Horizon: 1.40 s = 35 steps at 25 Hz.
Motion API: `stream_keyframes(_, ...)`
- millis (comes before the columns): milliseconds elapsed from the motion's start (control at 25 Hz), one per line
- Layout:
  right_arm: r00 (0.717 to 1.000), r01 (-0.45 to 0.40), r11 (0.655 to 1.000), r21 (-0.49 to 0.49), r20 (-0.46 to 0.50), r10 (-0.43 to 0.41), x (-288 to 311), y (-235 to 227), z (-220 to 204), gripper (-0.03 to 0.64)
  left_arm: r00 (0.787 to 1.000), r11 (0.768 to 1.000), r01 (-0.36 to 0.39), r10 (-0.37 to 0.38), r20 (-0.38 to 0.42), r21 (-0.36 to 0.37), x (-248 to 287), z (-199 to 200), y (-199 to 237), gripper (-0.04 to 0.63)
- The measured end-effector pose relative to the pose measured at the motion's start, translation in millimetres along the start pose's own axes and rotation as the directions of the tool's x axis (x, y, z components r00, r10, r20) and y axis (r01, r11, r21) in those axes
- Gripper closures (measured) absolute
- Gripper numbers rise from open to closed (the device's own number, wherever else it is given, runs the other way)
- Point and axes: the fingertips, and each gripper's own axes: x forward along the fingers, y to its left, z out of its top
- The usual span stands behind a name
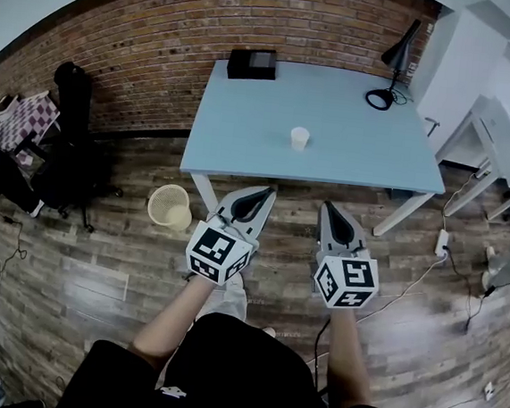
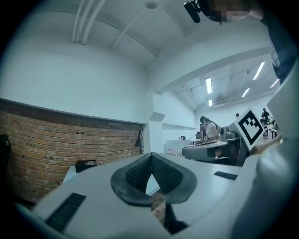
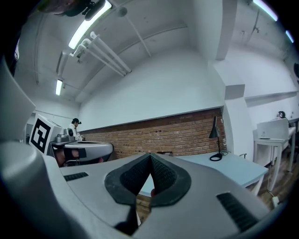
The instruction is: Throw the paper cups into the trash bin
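On the blue table, toward its front edge, the upright paper cup is being faced by the left gripper and right gripper, jaws being held pressed together and empty, neither plainly nearer, the trash bin standing floor-level beside the left.

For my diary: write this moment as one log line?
left gripper: shut, empty | right gripper: shut, empty | cup: on table | bin: on floor

Brick wall behind blue table w/ blk desk lamp, wood floor
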Motion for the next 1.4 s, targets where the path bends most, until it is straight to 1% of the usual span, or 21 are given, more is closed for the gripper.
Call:
stream_keyframes(280,1.0,0.002,1.0,0.012,-0.018,-0.002,48,-7,-4,0.614,1.0,1.0,0.009,-0.009,-0.001,-0.015,27,-4,39,0.588)
stream_keyframes(520,0.999,0.007,1.0,0.019,-0.045,-0.007,92,-19,-10,0.614,1.0,0.999,0.017,-0.017,-0.013,-0.046,56,-14,72,0.588)
stream_keyframes(1000,0.994,0.075,0.997,0.025,-0.078,-0.072,176,-38,-5,0.614,0.999,0.996,0.041,-0.041,-0.001,-0.078,107,-11,159,0.588)
stream_keyframes(1400,0.981,0.113,0.994,-0.001,-0.158,-0.112,246,-43,-18,0.614,0.996,0.99,0.083,-0.085,-0.015,-0.111,138,-25,227,0.588)
